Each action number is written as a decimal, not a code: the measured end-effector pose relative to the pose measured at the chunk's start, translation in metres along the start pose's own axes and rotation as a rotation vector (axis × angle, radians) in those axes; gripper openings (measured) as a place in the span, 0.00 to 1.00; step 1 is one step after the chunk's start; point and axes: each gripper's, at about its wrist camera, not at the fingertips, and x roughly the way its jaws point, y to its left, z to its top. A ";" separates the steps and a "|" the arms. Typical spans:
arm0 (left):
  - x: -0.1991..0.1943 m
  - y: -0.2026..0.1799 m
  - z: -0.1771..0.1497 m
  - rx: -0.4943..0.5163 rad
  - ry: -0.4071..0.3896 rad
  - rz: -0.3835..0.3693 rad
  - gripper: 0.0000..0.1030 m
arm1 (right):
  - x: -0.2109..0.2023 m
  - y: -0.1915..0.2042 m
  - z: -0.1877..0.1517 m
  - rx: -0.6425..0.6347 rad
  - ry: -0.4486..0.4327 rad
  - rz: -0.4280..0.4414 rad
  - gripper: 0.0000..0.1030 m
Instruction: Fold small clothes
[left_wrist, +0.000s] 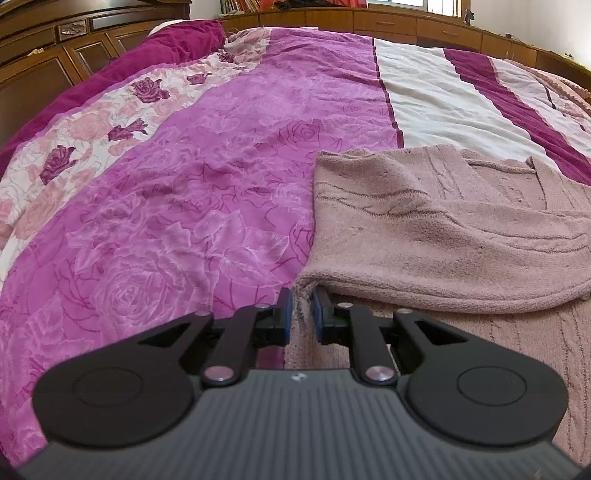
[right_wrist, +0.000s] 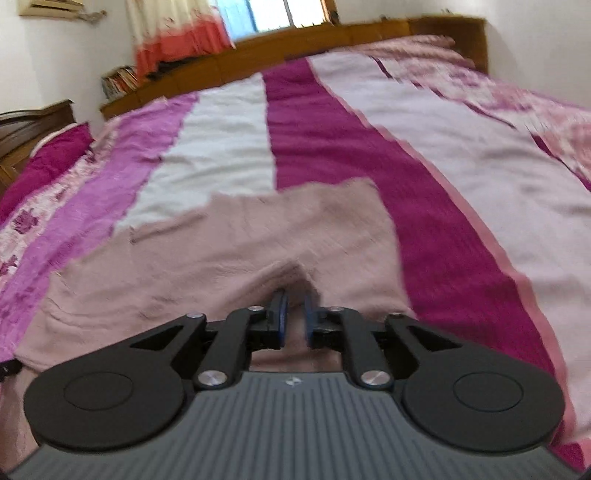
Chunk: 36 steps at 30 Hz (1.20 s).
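Left wrist view: left tool (left_wrist: 302, 301) angled down, pinching pink garment (left_wrist: 443, 229).

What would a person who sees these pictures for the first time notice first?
First, the dusty-pink knitted garment, spread near the front on the bedspread with its magenta, white and rose-printed stripes. Then the left tool and right tool, each pinching that garment's near edge.
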 end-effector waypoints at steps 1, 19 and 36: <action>0.000 0.000 0.000 0.001 0.002 0.000 0.15 | -0.001 -0.004 -0.003 0.005 0.004 -0.001 0.27; -0.034 0.008 0.020 -0.004 0.010 -0.042 0.15 | -0.017 -0.010 0.027 0.023 -0.044 0.103 0.54; 0.037 -0.002 0.066 -0.145 0.016 -0.116 0.32 | 0.049 0.002 0.034 -0.007 0.071 0.141 0.54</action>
